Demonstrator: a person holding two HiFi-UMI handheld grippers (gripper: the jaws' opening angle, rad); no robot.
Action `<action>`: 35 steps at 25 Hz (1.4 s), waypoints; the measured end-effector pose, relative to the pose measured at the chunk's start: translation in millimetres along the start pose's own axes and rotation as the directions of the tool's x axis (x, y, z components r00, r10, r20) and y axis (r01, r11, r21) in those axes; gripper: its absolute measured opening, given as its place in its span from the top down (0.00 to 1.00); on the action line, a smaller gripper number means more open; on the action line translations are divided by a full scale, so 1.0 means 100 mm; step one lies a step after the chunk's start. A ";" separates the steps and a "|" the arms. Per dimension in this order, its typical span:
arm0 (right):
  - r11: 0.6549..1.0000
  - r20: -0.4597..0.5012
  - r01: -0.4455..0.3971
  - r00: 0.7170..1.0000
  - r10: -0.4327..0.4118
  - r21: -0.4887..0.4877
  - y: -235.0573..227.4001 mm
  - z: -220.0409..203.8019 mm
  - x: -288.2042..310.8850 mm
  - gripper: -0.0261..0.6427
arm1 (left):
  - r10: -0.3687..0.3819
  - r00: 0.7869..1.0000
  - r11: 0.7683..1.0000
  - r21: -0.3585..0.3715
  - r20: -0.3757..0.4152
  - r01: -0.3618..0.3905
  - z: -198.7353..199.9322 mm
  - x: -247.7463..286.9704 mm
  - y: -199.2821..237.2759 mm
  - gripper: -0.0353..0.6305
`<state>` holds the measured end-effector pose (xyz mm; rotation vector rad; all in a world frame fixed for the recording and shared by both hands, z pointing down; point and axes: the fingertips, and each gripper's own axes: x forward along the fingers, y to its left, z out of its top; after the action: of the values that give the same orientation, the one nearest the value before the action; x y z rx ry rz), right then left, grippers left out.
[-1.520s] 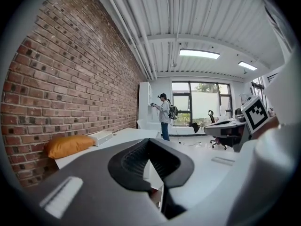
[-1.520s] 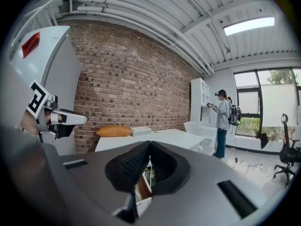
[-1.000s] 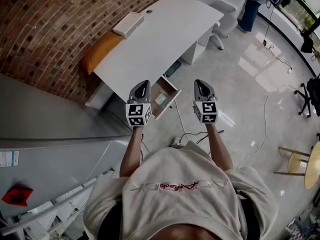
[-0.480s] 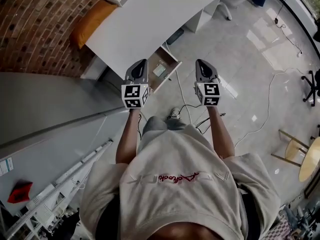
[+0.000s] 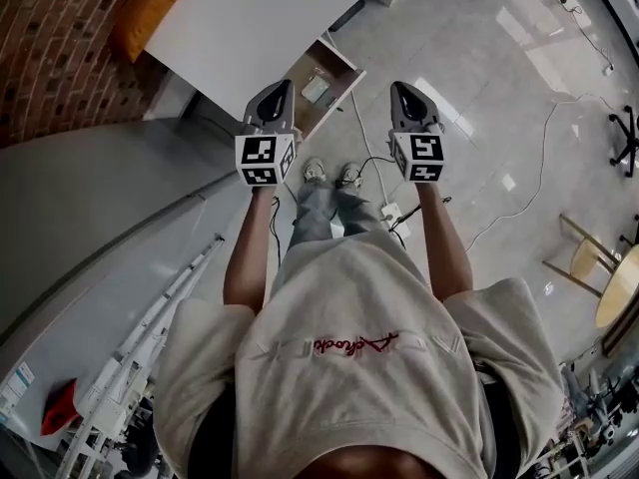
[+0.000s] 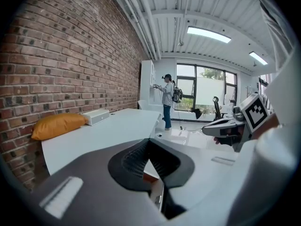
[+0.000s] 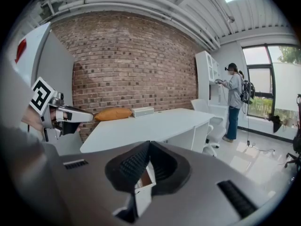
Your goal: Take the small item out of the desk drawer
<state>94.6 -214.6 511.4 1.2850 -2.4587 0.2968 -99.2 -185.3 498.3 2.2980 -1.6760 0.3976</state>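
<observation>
The white desk point(image 5: 250, 18) stands against the brick wall, with its wooden drawer point(image 5: 337, 68) pulled open at the near corner. A small pale item point(image 5: 317, 89) lies inside the drawer. My left gripper point(image 5: 278, 90) is held in the air short of the drawer's left side, shut and empty. My right gripper point(image 5: 401, 90) hovers level with it over the floor to the right, also shut and empty. In the left gripper view the shut gripper point(image 6: 149, 140) points along the desk point(image 6: 108, 135). The drawer point(image 7: 143, 185) shows below the shut tips of the right gripper point(image 7: 149, 142).
An orange cushion point(image 5: 150, 8) and a white box point(image 6: 95, 117) lie on the desk's far side. A grey panel point(image 5: 90, 218) stands to my left. Cables point(image 5: 519, 203) trail over the tiled floor. A wooden stool point(image 5: 609, 287) is at right. A person point(image 7: 233, 100) stands by far shelves.
The desk and drawer have slid up the head view as I came closer and looked further down. Both grippers stay side by side and shut.
</observation>
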 end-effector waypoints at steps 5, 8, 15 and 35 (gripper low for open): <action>1.000 -0.024 0.023 0.999 -0.023 0.011 0.14 -0.21 0.11 0.94 | -0.047 0.999 0.999 -0.019 -0.021 0.047 -0.30 0.04 0.01 0.93; 0.999 -0.035 0.037 0.999 -0.036 0.027 0.22 -0.31 0.17 0.94 | -0.071 0.997 0.997 -0.035 -0.041 0.070 -0.50 0.07 0.00 0.93; 0.997 -0.095 0.050 0.994 -0.043 0.062 0.41 -0.75 0.16 0.94 | -0.109 0.988 0.991 -0.093 -0.107 0.099 -1.06 0.00 -0.13 0.93; 0.994 -0.221 0.043 0.975 -0.019 0.103 0.46 -1.86 0.15 0.94 | -0.112 0.972 0.990 -0.109 -0.205 0.091 -2.07 0.56 -0.02 0.93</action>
<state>87.8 -136.2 687.1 1.2583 -2.2613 0.5399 -94.0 -156.8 710.7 2.1737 -1.4379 0.5050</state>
